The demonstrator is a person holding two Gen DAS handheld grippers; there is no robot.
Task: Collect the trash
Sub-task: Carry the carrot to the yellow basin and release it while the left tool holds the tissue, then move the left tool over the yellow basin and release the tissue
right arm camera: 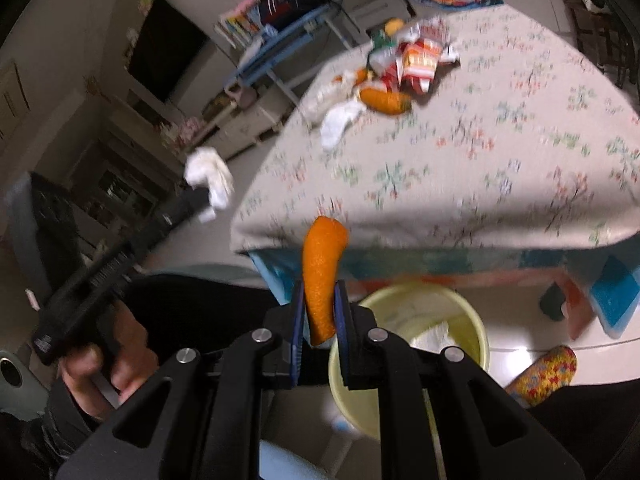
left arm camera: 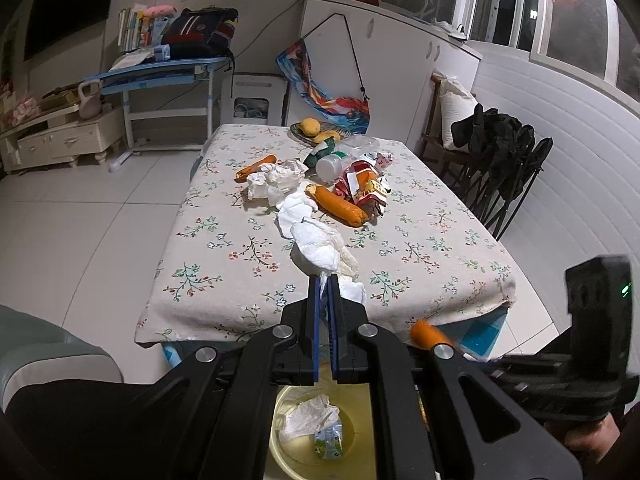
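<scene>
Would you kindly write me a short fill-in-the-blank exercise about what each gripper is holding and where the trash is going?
1. The right gripper is shut on a piece of ____ peel.
2. The left gripper is shut on a crumpled white ____.
3. Below the grippers stands a ____ bin with trash already inside.
4. The table is covered by a ____-patterned tablecloth.

Missing words: orange; tissue; yellow; floral

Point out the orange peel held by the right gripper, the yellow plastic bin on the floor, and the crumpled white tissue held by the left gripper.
Orange peel (right arm camera: pixel 322 276): right wrist view, mid-length.
Yellow plastic bin (right arm camera: pixel 476 344): right wrist view, rim.
Crumpled white tissue (left arm camera: pixel 320 256): left wrist view, bulging middle.
</scene>
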